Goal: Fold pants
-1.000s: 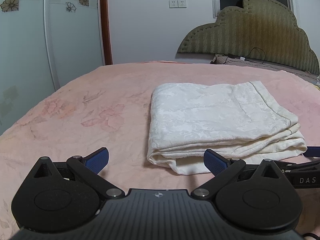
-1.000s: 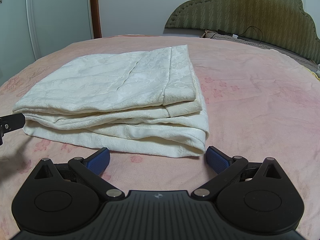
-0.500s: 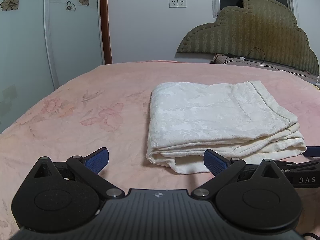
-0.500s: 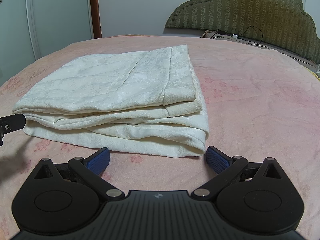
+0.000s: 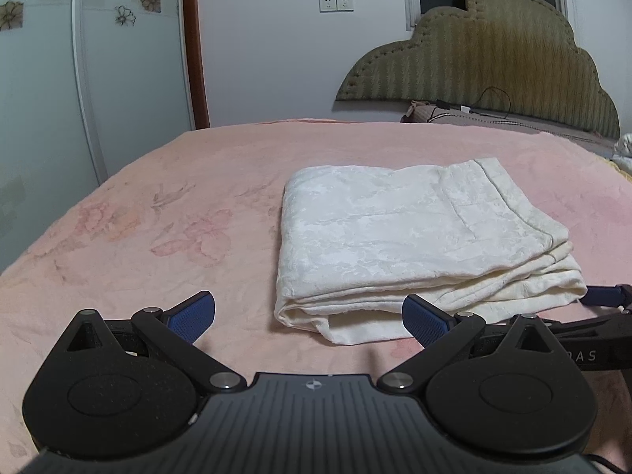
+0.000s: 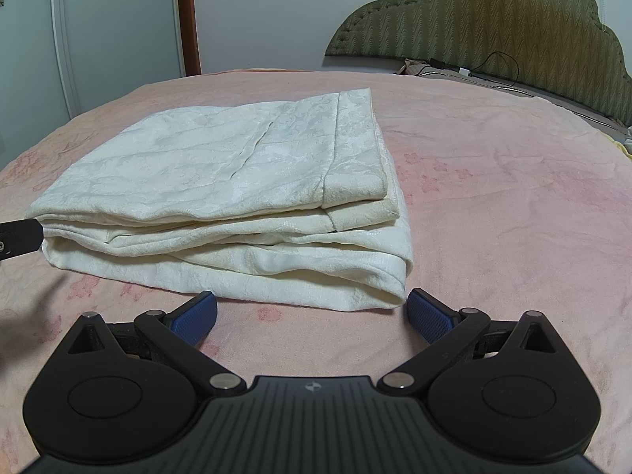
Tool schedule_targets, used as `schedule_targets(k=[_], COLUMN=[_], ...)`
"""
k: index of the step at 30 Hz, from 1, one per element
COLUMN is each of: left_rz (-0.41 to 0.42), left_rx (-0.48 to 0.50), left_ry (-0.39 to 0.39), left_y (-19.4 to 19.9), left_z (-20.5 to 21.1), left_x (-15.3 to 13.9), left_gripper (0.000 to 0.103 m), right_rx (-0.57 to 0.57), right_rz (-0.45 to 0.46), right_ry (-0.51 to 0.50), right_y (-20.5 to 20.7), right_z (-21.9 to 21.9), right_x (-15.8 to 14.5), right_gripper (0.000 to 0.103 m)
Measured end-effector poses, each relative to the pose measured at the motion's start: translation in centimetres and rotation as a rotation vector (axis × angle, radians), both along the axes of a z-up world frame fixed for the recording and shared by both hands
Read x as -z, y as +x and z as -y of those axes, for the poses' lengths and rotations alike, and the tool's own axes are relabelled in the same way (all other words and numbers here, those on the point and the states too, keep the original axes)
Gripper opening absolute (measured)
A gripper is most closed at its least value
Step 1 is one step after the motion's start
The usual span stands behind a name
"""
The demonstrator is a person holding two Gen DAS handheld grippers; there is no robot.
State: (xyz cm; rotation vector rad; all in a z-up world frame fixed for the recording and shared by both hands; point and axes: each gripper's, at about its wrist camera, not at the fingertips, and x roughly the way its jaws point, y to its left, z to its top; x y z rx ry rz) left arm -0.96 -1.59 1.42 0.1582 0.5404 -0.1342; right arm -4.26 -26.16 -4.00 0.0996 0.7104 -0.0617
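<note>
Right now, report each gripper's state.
Left gripper: open, holding nothing.
Right gripper: open, holding nothing; folded pants lie just ahead.

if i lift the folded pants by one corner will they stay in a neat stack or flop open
The pants would probably flop open: the layers at the near edge lie loose and unpinned. The cloth looks soft and creased, so it would likely sag rather than stay flat. Pushed across the fuzzy blanket, the bottom layer may drag and bunch.
</note>
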Motion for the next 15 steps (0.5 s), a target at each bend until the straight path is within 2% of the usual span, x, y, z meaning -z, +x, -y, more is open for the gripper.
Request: schedule_targets(k=[10, 15], left_rz=[-0.013, -0.010], left_rx=[0.000, 0.004], left_ry=[0.015, 0.018], left_y=[0.00, -0.10], left_z=[0.08, 0.12], left_x=[0.34, 0.29], left_gripper=[0.102, 0.102], right_rx=[0.007, 0.041], right_rz=[-0.002, -0.041], right_ry=[0.000, -0.012], right_y=[0.03, -0.49], right_z=[-0.16, -0.93], right_x=[-0.04, -0.69], right_gripper=[0.103, 0.103])
